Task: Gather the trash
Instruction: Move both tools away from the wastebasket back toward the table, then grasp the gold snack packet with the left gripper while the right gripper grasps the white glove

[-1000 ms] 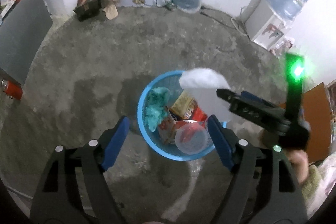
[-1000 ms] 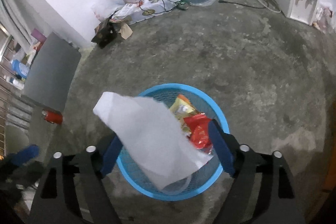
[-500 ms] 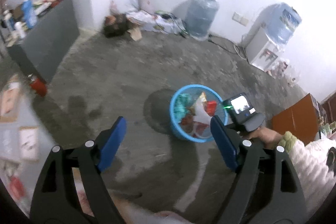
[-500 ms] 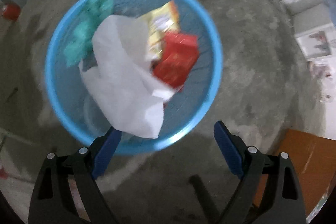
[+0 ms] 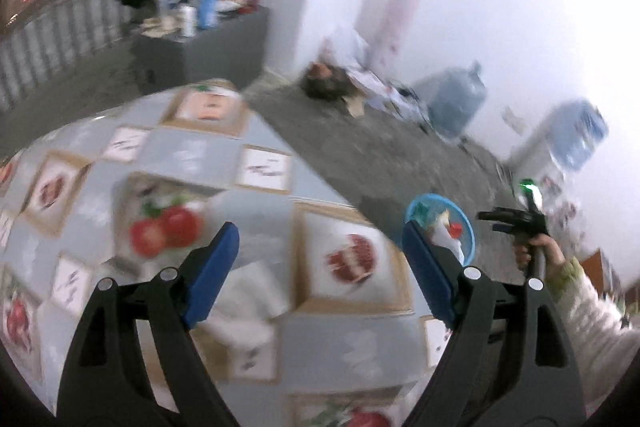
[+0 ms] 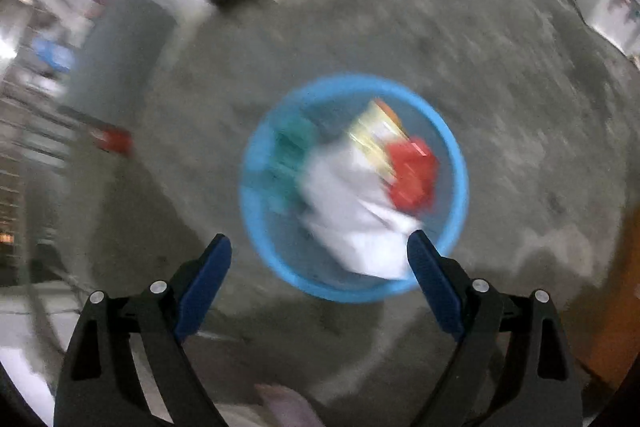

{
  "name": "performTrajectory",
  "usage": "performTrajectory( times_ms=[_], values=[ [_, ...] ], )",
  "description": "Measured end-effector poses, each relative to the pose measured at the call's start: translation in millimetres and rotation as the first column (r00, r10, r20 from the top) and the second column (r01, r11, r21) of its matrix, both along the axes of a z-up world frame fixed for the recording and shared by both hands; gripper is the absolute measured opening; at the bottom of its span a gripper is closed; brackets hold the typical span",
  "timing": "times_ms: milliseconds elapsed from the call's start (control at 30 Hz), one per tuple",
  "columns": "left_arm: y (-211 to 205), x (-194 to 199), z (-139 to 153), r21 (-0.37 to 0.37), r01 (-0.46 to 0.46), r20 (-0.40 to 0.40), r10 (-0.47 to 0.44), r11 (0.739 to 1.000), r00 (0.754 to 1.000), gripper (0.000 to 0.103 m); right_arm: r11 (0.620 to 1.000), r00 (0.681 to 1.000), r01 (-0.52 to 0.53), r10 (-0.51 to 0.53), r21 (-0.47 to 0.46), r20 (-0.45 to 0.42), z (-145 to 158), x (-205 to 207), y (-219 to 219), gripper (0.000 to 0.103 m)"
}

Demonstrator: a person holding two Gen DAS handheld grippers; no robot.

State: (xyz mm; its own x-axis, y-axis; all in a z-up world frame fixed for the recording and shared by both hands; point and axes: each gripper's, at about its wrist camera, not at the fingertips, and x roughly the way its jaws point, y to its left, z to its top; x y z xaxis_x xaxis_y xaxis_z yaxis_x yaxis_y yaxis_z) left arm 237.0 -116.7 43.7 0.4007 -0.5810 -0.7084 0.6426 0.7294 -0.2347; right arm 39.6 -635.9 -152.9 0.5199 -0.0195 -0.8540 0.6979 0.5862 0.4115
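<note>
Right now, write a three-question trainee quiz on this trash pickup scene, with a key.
1. True or false: the white paper lies inside the blue basket.
2. Which surface does the left gripper point over? A) the bare concrete floor B) the fruit-print tablecloth C) the water jug
3. Fill in: the right gripper has its jaws ____ with nothing between them.

Key
1. True. The paper rests among a red packet, a yellow wrapper and something green.
2. B.
3. Open.
</note>
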Motion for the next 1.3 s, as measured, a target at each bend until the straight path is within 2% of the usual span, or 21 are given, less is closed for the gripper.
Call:
performTrajectory(
  times_ms=[100, 133, 200, 233, 300, 400, 467, 533, 633, 700, 833, 933, 967, 1033, 1100, 1133, 1200, 1233, 1300],
  values=[
    [48.9, 2.9, 10.0, -0.044, -0.099, 0.011, 0.100, 0.994, 0.995, 0.079, 0.996, 0.982, -0.089, 0.091, -0.016, 0.168, 51.9, 2.3, 36.3, 0.087],
    [61.8, 3.0, 12.0, -0.055, -0.126, 0.014, 0.127, 0.991, 0.992, 0.081, 0.987, 0.960, -0.153, 0.158, -0.041, 0.232, 79.9, 5.1, 61.2, 0.087],
    [93.1, 2.6, 15.3, -0.080, -0.184, 0.022, 0.186, 0.980, 0.982, 0.082, 0.972, 0.930, -0.224, 0.237, -0.077, 0.282, 108.1, 9.6, 89.4, 0.087],
    [104.3, 2.3, 15.5, -0.090, -0.205, 0.024, 0.208, 0.975, 0.978, 0.082, 0.953, 0.903, -0.280, 0.301, -0.110, 0.307, 130.9, 15.2, 114.6, 0.087],
    [125.7, -0.8, 10.7, -0.106, -0.248, 0.016, 0.251, 0.963, 0.968, 0.082, 0.931, 0.867, -0.337, 0.366, -0.142, 0.338, 155.9, 24.8, 148.0, 0.087],
    [142.2, -10.4, -3.0, -0.116, -0.268, -0.001, 0.270, 0.956, 0.963, 0.082, 0.892, 0.810, -0.426, 0.451, -0.154, 0.375, 174.7, 40.4, 190.8, 0.087],
    [141.9, -18.9, -16.7, -0.106, -0.263, -0.003, 0.264, 0.959, 0.964, 0.082, 0.859, 0.772, -0.498, 0.503, -0.121, 0.388, 174.3, 58.6, 225.2, 0.087],
    [137.0, -25.8, -33.7, -0.092, -0.249, -0.008, 0.249, 0.964, 0.968, 0.082, 0.825, 0.752, -0.561, 0.541, -0.064, 0.376, 164.4, 82.0, 262.0, 0.087],
    [124.4, -36.5, -60.1, -0.048, -0.213, -0.008, 0.213, 0.976, 0.977, 0.082, 0.793, 0.755, -0.609, 0.580, 0.001, 0.306, 144.7, 115.4, 308.6, 0.081],
    [110.2, -42.8, -74.5, 0.002, -0.180, 0.033, 0.180, 0.984, 0.983, 0.082, 0.768, 0.742, -0.639, 0.605, 0.034, 0.290, 129.2, 134.9, 330.8, 0.078],
    [92.3, -49.5, -88.1, 0.099, -0.128, 0.136, 0.114, 0.987, 0.984, 0.082, 0.760, 0.747, -0.647, 0.617, 0.063, 0.247, 103.7, 171.9, 356.6, 0.075],
    [89.3, -48.0, -92.3, 0.130, -0.110, 0.167, 0.088, 0.985, 0.982, 0.083, 0.748, 0.742, -0.659, 0.629, 0.081, 0.232, 89.8, 198.2, 374.3, 0.072],
    [89.6, -45.8, -93.6, 0.132, -0.109, 0.165, 0.086, 0.985, 0.982, 0.083, 0.737, 0.737, -0.669, 0.639, 0.098, 0.222, 83.0, 206.7, 380.7, 0.068],
    [90.9, -39.1, -96.0, 0.132, -0.107, 0.149, 0.087, 0.986, 0.985, 0.083, 0.718, 0.729, -0.682, 0.653, 0.136, 0.205, 70.6, 217.1, 390.4, 0.050],
    [92.9, -33.3, -97.8, 0.125, -0.106, 0.131, 0.089, 0.986, 0.987, 0.083, 0.710, 0.725, -0.687, 0.654, 0.158, 0.214, 63.4, 218.6, 394.1, 0.019],
    [93.7, -30.8, -98.8, 0.120, -0.105, 0.124, 0.090, 0.987, 0.988, 0.083, 0.719, 0.733, -0.678, 0.643, 0.156, 0.221, 62.3, 217.9, 392.0, 0.012],
    [95.9, -26.6, -100.6, 0.098, -0.103, 0.099, 0.093, 0.990, 0.991, 0.084, 0.739, 0.749, -0.657, 0.618, 0.148, 0.241, 63.8, 213.6, 384.1, 0.006],
    [96.4, -25.5, -101.5, 0.085, -0.101, 0.085, 0.094, 0.991, 0.992, 0.084, 0.762, 0.766, -0.633, 0.591, 0.139, 0.253, 67.8, 206.0, 375.8, 0.006],
    [96.1, -21.5, -104.0, 0.063, -0.100, 0.055, 0.097, 0.993, 0.994, 0.084, 0.776, 0.777, -0.615, 0.568, 0.140, 0.270, 67.6, 202.1, 367.7, 0.006]
  ],
)
